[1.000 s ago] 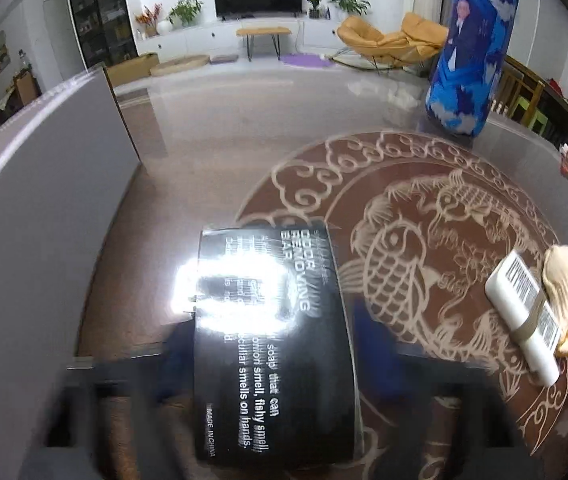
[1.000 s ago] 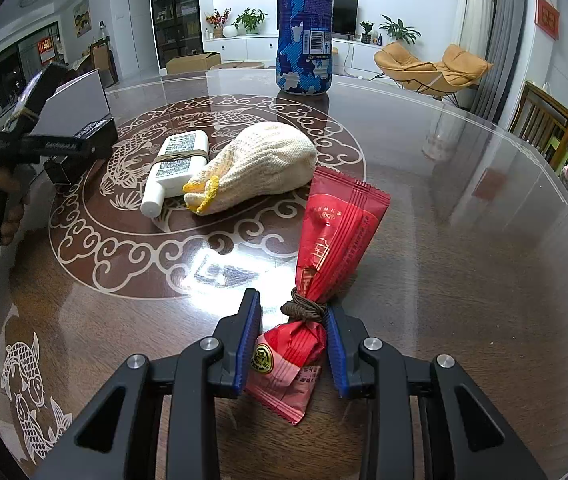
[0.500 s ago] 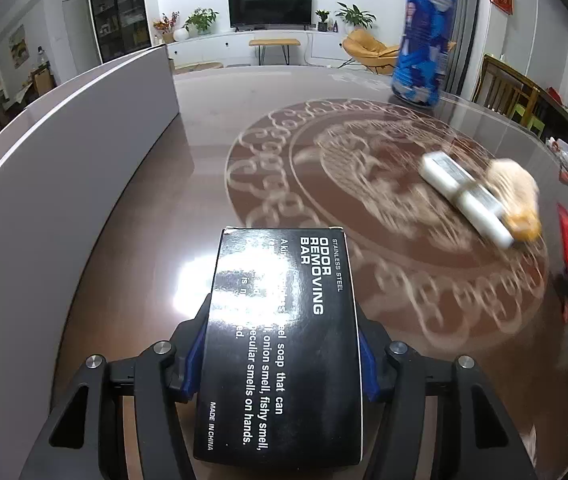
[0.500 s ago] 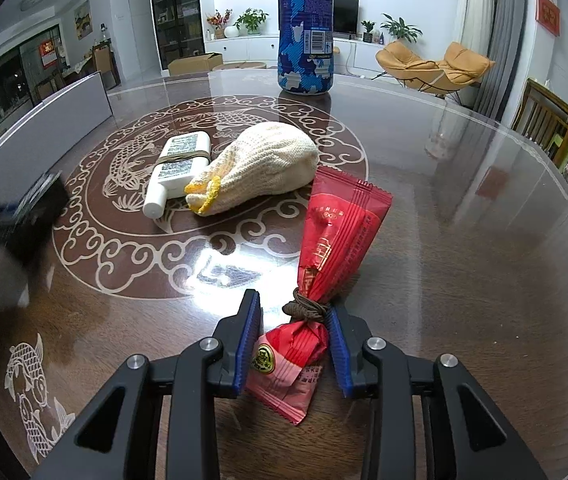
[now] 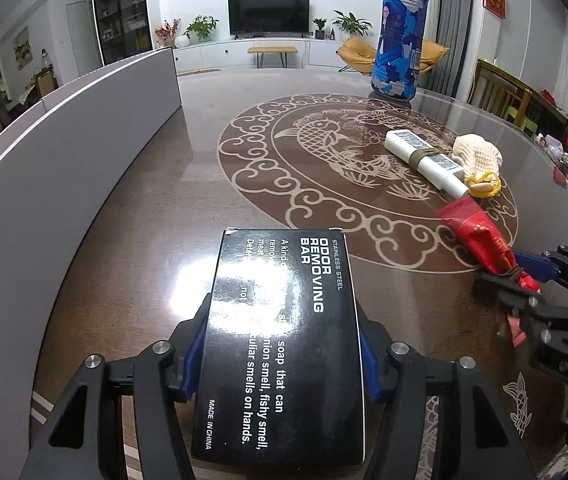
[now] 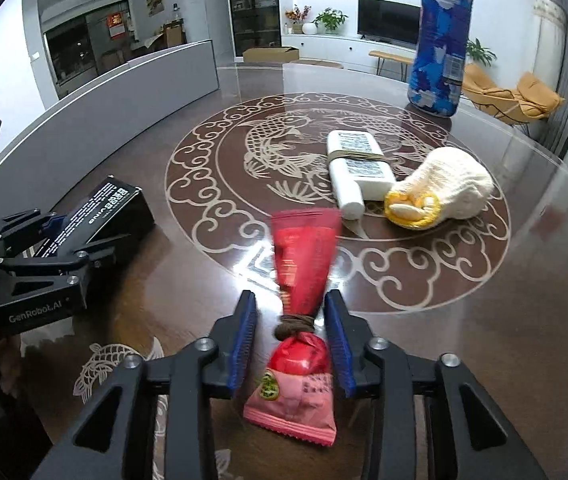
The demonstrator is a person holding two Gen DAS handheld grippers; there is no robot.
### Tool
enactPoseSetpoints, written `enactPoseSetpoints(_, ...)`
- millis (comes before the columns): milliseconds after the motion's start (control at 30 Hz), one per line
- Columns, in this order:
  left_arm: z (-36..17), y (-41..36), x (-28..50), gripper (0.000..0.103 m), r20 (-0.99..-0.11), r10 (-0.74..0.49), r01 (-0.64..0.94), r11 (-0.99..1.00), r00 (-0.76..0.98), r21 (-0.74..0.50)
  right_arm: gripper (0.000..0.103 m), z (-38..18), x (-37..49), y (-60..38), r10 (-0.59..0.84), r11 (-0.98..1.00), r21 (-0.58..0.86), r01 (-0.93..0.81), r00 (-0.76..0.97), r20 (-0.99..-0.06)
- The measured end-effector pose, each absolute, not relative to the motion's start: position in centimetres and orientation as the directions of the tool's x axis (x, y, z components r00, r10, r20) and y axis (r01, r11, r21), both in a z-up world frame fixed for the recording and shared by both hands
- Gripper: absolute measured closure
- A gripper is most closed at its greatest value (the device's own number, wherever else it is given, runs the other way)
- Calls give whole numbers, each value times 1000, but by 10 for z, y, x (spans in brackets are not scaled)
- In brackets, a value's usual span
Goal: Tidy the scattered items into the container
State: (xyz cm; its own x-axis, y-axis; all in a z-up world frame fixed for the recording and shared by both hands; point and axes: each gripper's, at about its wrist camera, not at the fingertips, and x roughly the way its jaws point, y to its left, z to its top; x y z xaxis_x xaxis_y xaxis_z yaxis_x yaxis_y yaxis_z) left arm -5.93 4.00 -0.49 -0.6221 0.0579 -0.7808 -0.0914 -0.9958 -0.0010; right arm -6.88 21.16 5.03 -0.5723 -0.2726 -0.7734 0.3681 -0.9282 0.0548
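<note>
A: Starting at the left, what's there?

B: A long grey container runs along the left edge of the surface. Just right of it, the left gripper is clamped on a black soap box, its blue pads pressed to both long sides.

A: So that box is mid-carry?

B: I'd judge so; it's held near the container wall but not yet over it. The next move calls for lifting it clear of the rim and letting go inside.

A: And further right?

B: A white bottle and a knitted glove lie touching on the carp pattern, with a blue canister standing behind. Nearest, the right gripper straddles a red snack packet at its tied neck. Its jaws have just been opening and now stand apart, clear of the packet lying between them.

A: Released, then?

B: Looks so. It needs a fresh squeeze before any lift.
</note>
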Motion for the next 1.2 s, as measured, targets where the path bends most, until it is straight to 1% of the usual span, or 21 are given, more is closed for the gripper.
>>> enactPoseSetpoints(67, -6, 40, -59, 36, -784, 67, -104, -995, -618, -3, 27, 49, -71, 212, -272, -928, 57, 369, -564, -779)
enactPoseSetpoints(200, -7, 47, -61, 25, -792, 79, -132, -991, -605, 2, 26, 48, -72, 212, -256, -929, 40, 368, -563, -786)
enactPoseSetpoints(267, -8, 47, -63, 10, -801, 71, -122, -992, -594, 3, 25, 48, -74, 211, -247, -929, 29, 368, -563, -788)
enactPoseSetpoints(400, -10, 46, -66, 3, -812, 58, -106, -994, -580, 5, 24, 47, -74, 207, -234, -928, 10, 372, -564, -792)
enactPoseSetpoints(433, -10, 45, -67, 2, -814, 54, -102, -995, -578, 6, 23, 47, -74, 206, -229, -928, 3, 374, -564, -794)
enactPoseSetpoints(467, -11, 45, -68, 0, -816, 52, -98, -995, -575, 6, 20, 47, -73, 204, -227, -927, -1, 376, -563, -795)
enactPoseSetpoints(767, -11, 45, -69, 0, -819, 50, -94, -996, -572, 5, 2, 43, -78, 205, -215, -930, -1, 368, -546, -810)
enactPoseSetpoints(933, -11, 45, -69, 0, -818, 50, -94, -996, -573, 5, 0, 42, -79, 204, -212, -930, -2, 367, -543, -813)
enactPoseSetpoints(1200, -11, 44, -68, 0, -819, 65, -108, -994, -570, -3, 0, 41, -79, 205, -215, -929, -2, 371, -541, -813)
